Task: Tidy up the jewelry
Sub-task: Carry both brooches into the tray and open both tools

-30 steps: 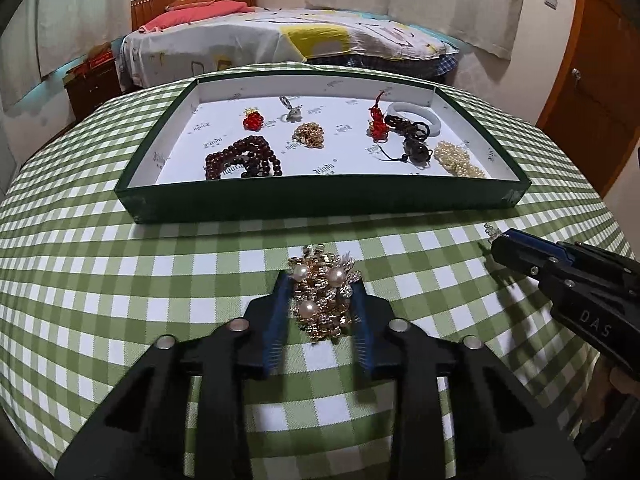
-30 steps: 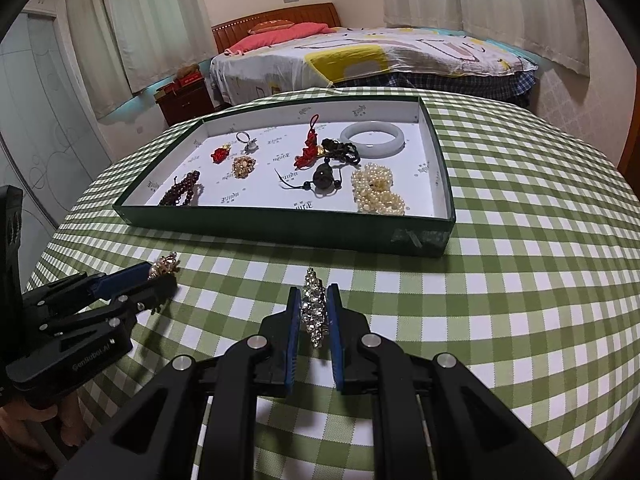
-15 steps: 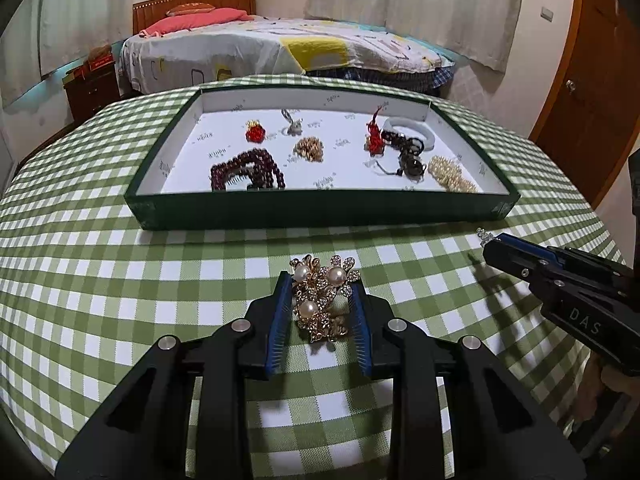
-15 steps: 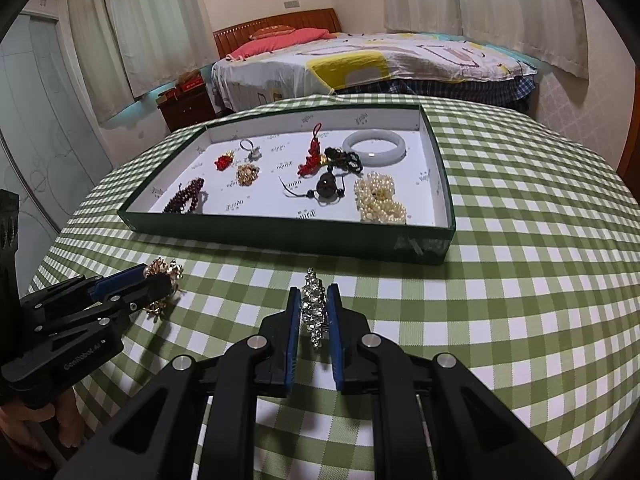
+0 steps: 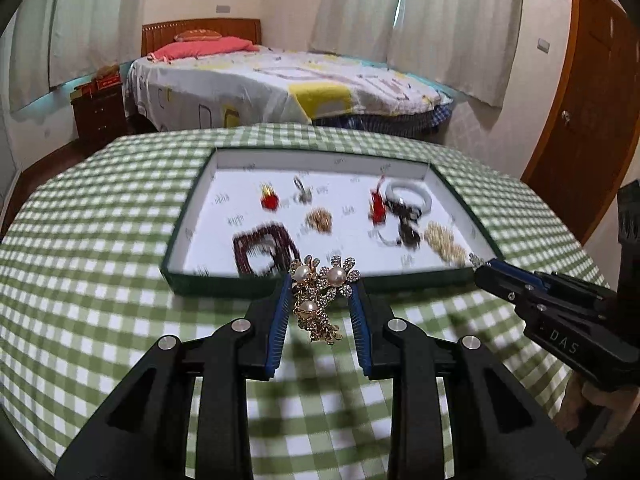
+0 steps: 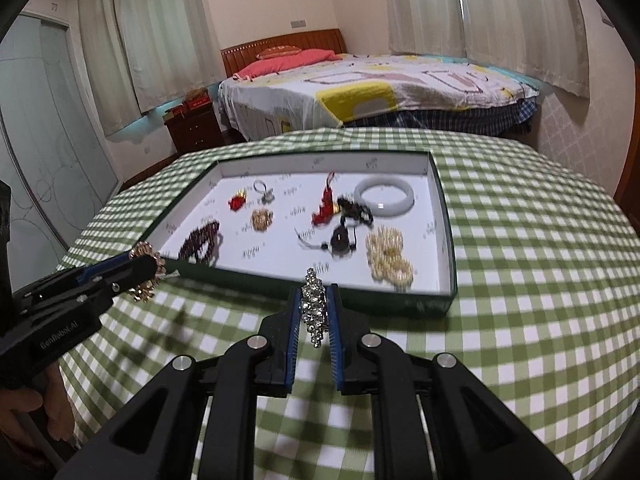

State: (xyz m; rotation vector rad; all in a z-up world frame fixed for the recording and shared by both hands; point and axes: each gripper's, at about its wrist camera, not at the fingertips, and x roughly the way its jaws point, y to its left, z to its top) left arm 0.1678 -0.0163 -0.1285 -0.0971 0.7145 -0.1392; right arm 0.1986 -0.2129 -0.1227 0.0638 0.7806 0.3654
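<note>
My left gripper point(image 5: 320, 292) is shut on a gold pearl brooch point(image 5: 318, 300) and holds it in the air just before the near wall of the green tray point(image 5: 224, 286). My right gripper point(image 6: 316, 308) is shut on a silver rhinestone brooch point(image 6: 315, 304), also lifted, near the tray's front wall point(image 6: 384, 304). Each gripper shows in the other's view: the left gripper point(image 6: 136, 268) at the left with the gold brooch point(image 6: 146, 276), the right gripper point(image 5: 486, 268) at the right.
The tray holds a dark red bead bracelet point(image 5: 264, 248), a red charm point(image 5: 269, 200), a ring point(image 5: 302, 194), a gold piece point(image 5: 319, 219), a white bangle point(image 6: 384, 198), a black pendant point(image 6: 340, 240) and pearls point(image 6: 388, 256). The green checked table point(image 6: 520, 280) stands before a bed point(image 6: 360, 92).
Both grippers have risen off the tablecloth with their brooches and moved forward toward the tray, which now looks nearer and blurred.
</note>
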